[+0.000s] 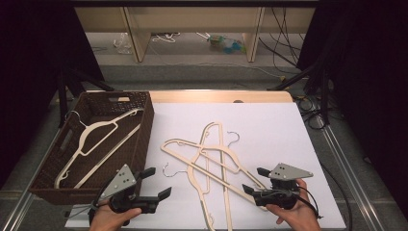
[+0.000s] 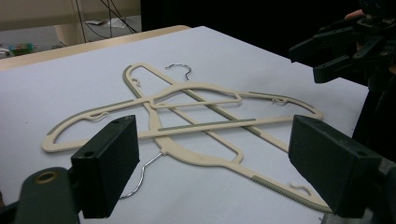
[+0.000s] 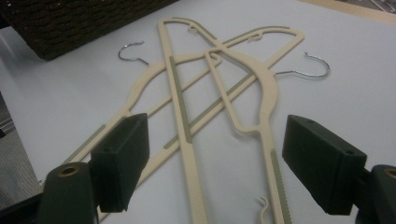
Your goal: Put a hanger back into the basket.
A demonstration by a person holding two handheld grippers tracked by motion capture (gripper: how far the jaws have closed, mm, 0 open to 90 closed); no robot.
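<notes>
In the high view, a table (image 1: 269,96) covered by a white sheet (image 1: 269,125) is seen under bright light, with dark curtains at both sides and wooden legs and cables on the floor beyond; a brown basket (image 1: 139,139) stands at the sheet's left edge and one cream hanger (image 1: 98,137) lies in it; two more hangers (image 1: 211,163) lie crossed on the sheet, between the two hands; the left tool (image 1: 159,185) is held low near the basket's near corner, its jaws spread and nothing between them, pointed right toward the crossed pair; the right tool (image 1: 254,180) is held at the pair's right end, jaws parted and pointed left, just beside a hanger arm.

In the left gripper view, the crossed hangers (image 2: 196,116) are seen on the sheet ahead of the wide, empty jaws; the right tool (image 2: 327,56) is seen at the upper right, released.

In the right gripper view, the hangers (image 3: 219,93) lie between and beyond the parted jaws, untouched by the pads; the basket (image 3: 70,23) is seen at the upper left.
</notes>
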